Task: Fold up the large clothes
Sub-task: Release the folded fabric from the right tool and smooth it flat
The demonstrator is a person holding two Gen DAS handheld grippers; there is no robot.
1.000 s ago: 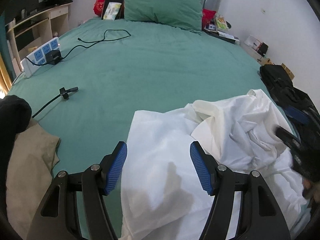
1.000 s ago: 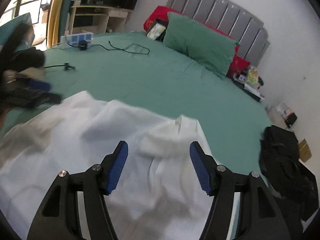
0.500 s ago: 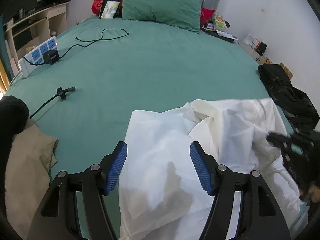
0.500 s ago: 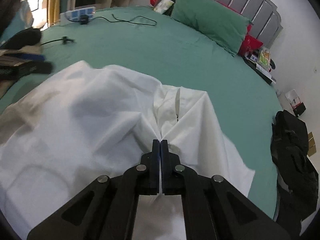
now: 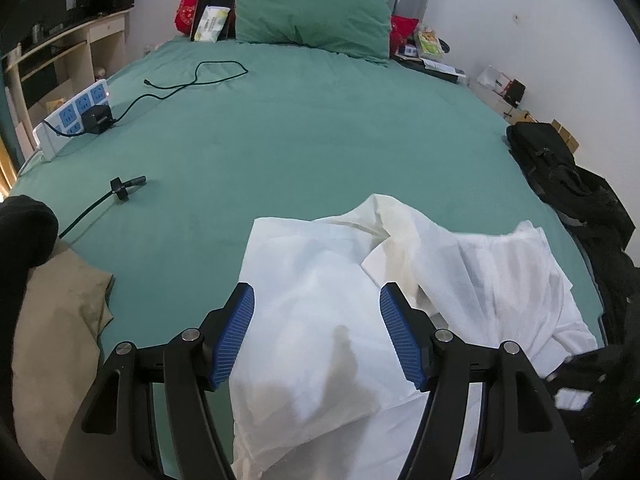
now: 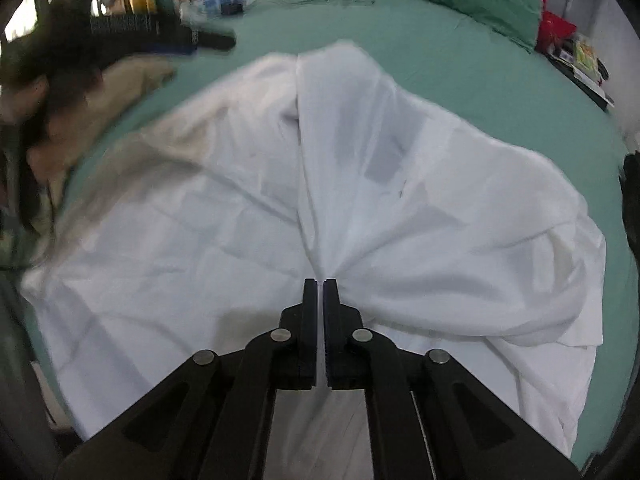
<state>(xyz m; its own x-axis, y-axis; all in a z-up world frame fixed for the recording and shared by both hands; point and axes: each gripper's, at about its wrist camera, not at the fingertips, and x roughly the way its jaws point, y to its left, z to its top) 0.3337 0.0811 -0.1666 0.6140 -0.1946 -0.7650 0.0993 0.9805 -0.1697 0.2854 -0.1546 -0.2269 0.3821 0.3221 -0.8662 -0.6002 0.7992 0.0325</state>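
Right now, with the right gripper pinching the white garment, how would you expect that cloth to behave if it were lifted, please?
Probably floppy: the white garment gathers into creases radiating from the right gripper. Likely light, since thin folds lie loosely rumpled. It may trail across the green bedsheet.

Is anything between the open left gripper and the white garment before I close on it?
Nothing visible. The left gripper hangs open directly over the white garment, with only cloth showing between its pads. The right gripper is shut on the same garment.
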